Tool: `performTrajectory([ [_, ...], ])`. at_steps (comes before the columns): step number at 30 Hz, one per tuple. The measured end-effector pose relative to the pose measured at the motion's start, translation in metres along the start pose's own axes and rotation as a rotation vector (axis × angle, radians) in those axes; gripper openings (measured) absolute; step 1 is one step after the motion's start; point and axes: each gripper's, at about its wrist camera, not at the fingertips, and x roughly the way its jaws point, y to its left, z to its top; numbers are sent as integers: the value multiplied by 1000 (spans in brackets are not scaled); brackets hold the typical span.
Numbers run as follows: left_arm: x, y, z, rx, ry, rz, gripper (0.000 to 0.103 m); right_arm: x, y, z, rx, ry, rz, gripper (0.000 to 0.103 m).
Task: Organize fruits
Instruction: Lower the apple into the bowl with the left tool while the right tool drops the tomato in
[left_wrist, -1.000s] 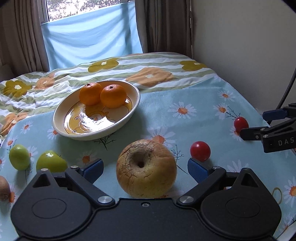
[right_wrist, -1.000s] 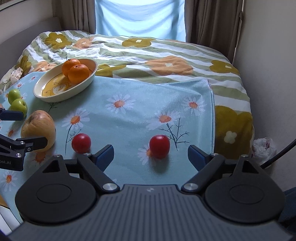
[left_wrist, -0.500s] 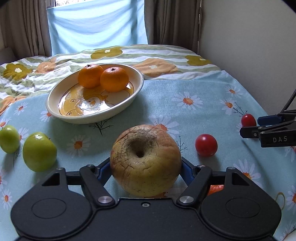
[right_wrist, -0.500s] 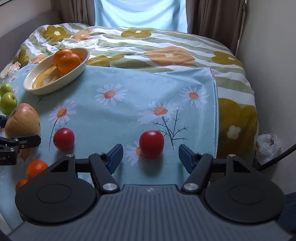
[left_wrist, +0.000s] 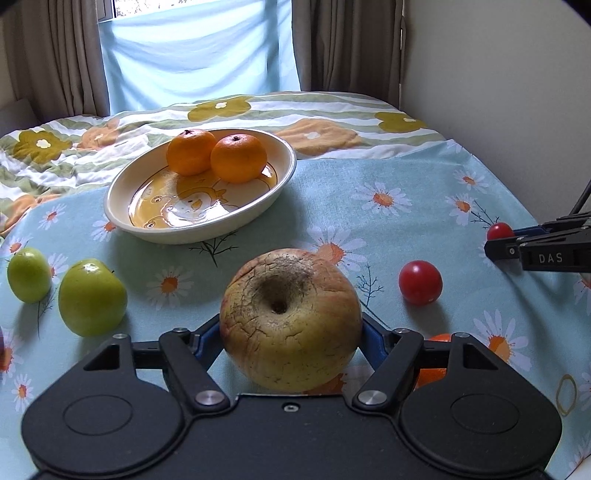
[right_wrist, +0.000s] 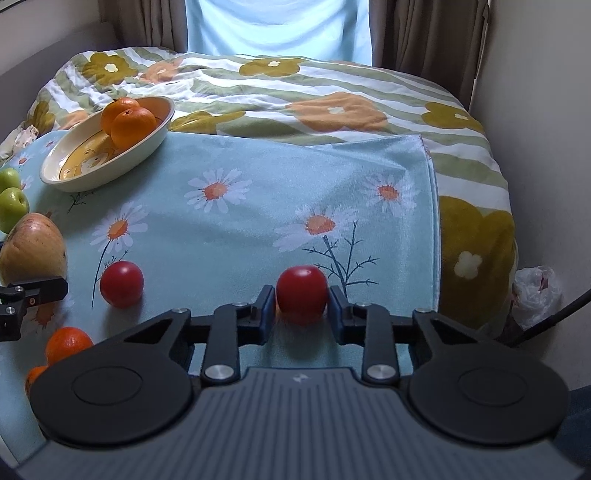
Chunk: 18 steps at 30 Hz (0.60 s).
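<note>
My left gripper (left_wrist: 291, 334) is shut on a large, cracked yellow-brown apple (left_wrist: 291, 321), its blue pads pressing both sides. In the right wrist view my right gripper (right_wrist: 301, 308) is shut on a red tomato (right_wrist: 301, 293) that rests on the daisy-print cloth. A second red tomato (right_wrist: 121, 283) lies loose to its left, between the two grippers. Beyond them stands a cream oval bowl (left_wrist: 280, 184) holding two oranges (left_wrist: 190, 151) (left_wrist: 238, 157).
Two green apples (left_wrist: 92, 297) (left_wrist: 28, 275) lie left of the big apple. Small oranges (right_wrist: 68, 343) sit near the cloth's front edge. The bed's right side drops off beside a wall, with a white plastic bag (right_wrist: 537, 291) on the floor there.
Both grippers went from wide open to shut: the left closed on the big apple first, then the right closed on the red tomato. The right gripper also sank slightly towards the cloth.
</note>
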Motion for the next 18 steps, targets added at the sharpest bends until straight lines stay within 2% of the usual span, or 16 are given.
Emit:
performTrajectory([
  [9, -15, 12, -7, -29, -8, 27, 77, -23, 13, 7, -38, -49, 20, 44],
  [18, -59, 26, -1, -40, -77, 60, 77, -60, 34, 24, -58, -85, 50, 44],
])
